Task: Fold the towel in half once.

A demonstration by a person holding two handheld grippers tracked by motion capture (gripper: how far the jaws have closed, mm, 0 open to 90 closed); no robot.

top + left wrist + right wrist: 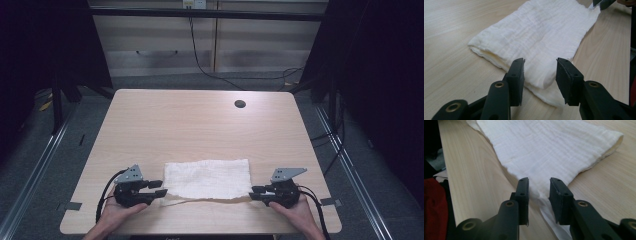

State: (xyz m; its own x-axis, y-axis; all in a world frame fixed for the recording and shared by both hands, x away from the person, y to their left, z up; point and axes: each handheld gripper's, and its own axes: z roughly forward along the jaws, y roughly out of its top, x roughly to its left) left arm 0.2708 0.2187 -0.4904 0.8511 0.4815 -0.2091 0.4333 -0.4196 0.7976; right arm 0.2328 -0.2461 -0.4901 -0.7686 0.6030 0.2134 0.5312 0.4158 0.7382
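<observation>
A white folded cloth point(207, 177) lies flat near the front edge of the wooden table point(200, 120). My left gripper point(162, 188) is at the cloth's near-left corner, held by a hand. In the left gripper view its jaws point(540, 62) stand open, with the cloth point(536, 37) corner lying between them. My right gripper point(255, 192) is at the cloth's near-right corner. Seen from the right gripper view, the gripper point(539, 181) is open with a narrower gap, and a thin corner of the cloth point(554, 147) runs between the jaws. The right gripper's tip point(602, 3) touches the cloth's far corner in the left gripper view.
A round cable hole point(240, 104) sits at the table's far right. Small grey tape pieces point(73, 205) mark the front corners. A cabinet with a hanging black cable point(197, 55) stands behind the table. Something red point(434, 202) lies below the table edge.
</observation>
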